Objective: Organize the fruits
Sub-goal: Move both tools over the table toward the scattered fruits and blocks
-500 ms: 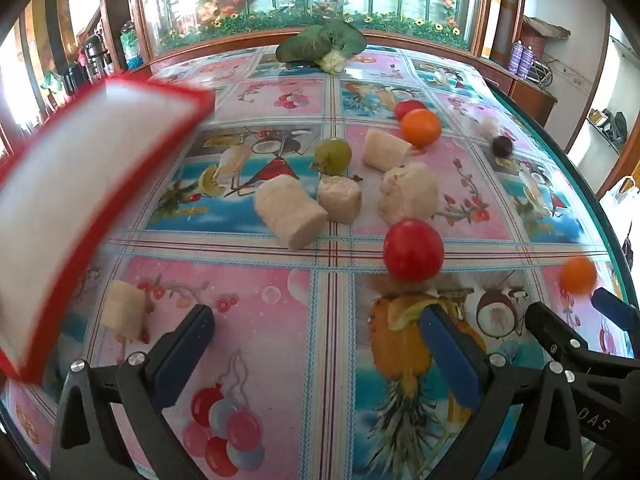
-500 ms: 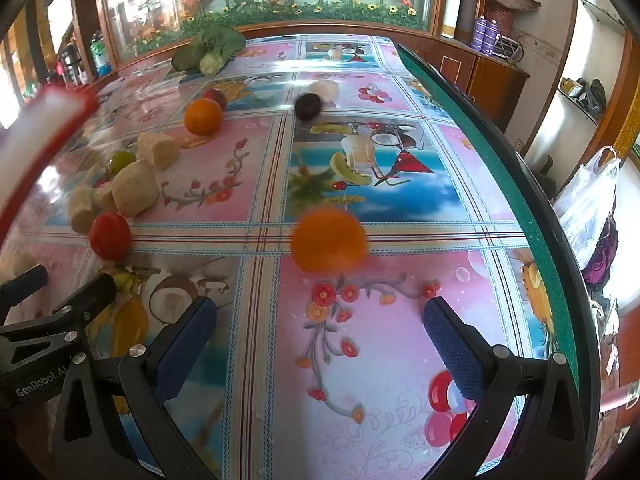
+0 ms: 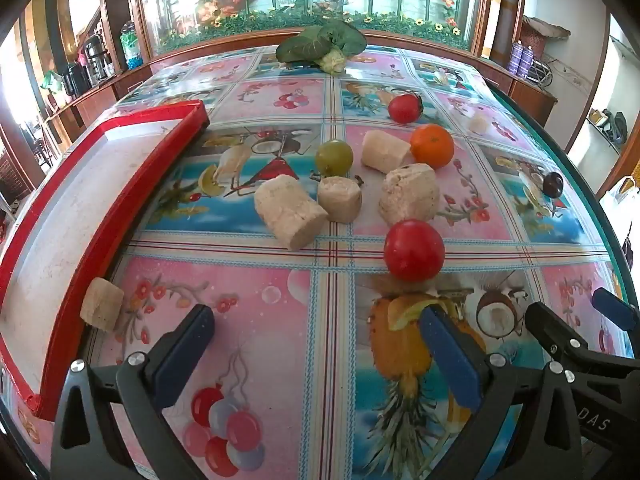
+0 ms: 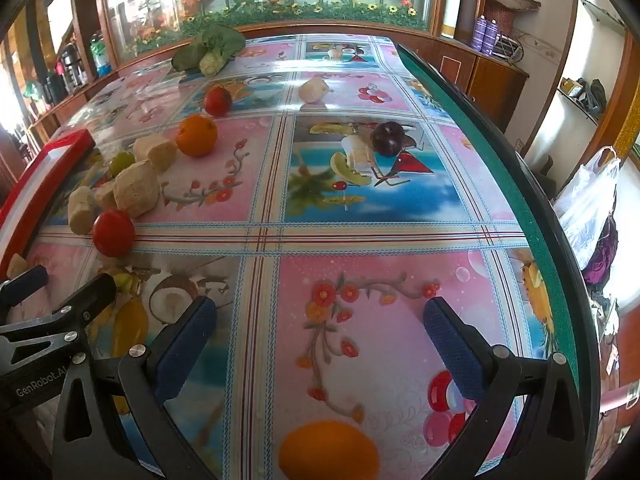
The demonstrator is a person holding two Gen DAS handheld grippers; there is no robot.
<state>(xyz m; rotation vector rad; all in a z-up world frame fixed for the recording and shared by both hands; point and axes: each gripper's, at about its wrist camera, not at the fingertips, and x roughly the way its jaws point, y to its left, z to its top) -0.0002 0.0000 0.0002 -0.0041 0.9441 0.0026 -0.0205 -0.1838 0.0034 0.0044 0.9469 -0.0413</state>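
Hovering low over the counter (image 3: 256, 320) with its glossy fruit-print cloth, the left tongs (image 3: 316, 344) stand wide open with nothing between their blue pads. The right tongs (image 4: 320, 336) are likewise spread wide and hold nothing.

Taking the big round red tomato (image 3: 414, 250) as the landmark: just beyond it lie three pale beige cut cylinders of peeled fruit (image 3: 290, 216), close together, the middle one touching its left neighbour. Behind those sit a round green grape-like fruit (image 3: 334, 157), a fourth pale chunk (image 3: 384, 151) and a round orange citrus (image 3: 432, 146) just beside that chunk. Farther back still is a smaller red tomato (image 3: 405, 108), and at the counter's far edge a leafy green vegetable (image 3: 322, 46). Well to the tomato's right rests a dark purple round fruit (image 3: 553, 184). Far to its left lies a flat red-rimmed white tray (image 3: 60, 216), with one small pale chunk (image 3: 102, 309) against the tray's near rim.

In the right wrist view, a second orange citrus (image 4: 328, 450) lies on the cloth below the open tongs, near the frame's bottom edge.
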